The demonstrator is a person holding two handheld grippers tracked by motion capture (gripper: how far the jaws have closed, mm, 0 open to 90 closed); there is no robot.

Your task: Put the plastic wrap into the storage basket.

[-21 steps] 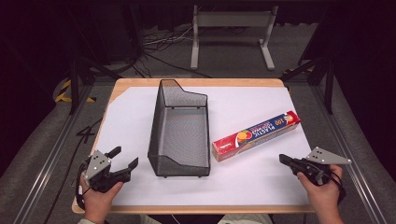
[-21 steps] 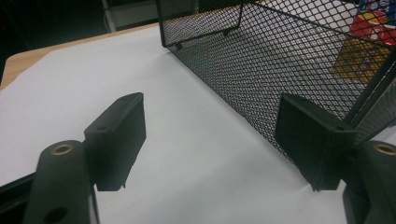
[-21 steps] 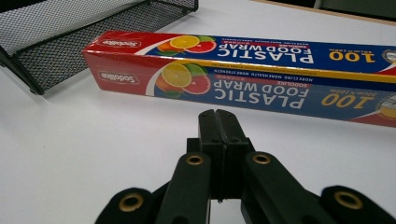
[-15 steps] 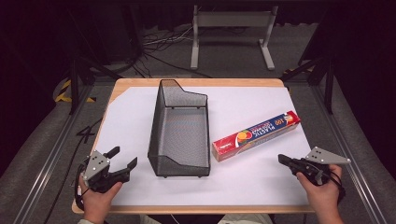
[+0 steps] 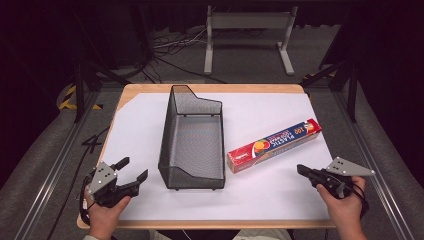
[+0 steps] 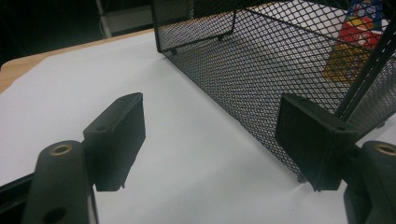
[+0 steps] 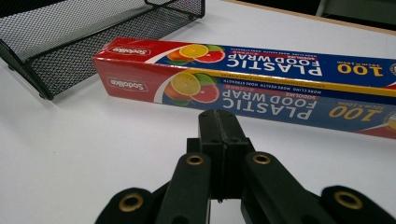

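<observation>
A long red and blue box of plastic food wrap lies on the white table right of centre, angled toward the far right. A black wire-mesh basket stands empty in the middle. My left gripper rests at the front left corner, jaws wide open, with the basket's near left wall just beyond its right jaw. My right gripper sits at the front right, jaws shut on nothing, pointing at the box's long side a short way off.
The white sheet covers a wooden tabletop with its edges close to both hands. Dark floor, cables and a metal stand lie beyond the far edge.
</observation>
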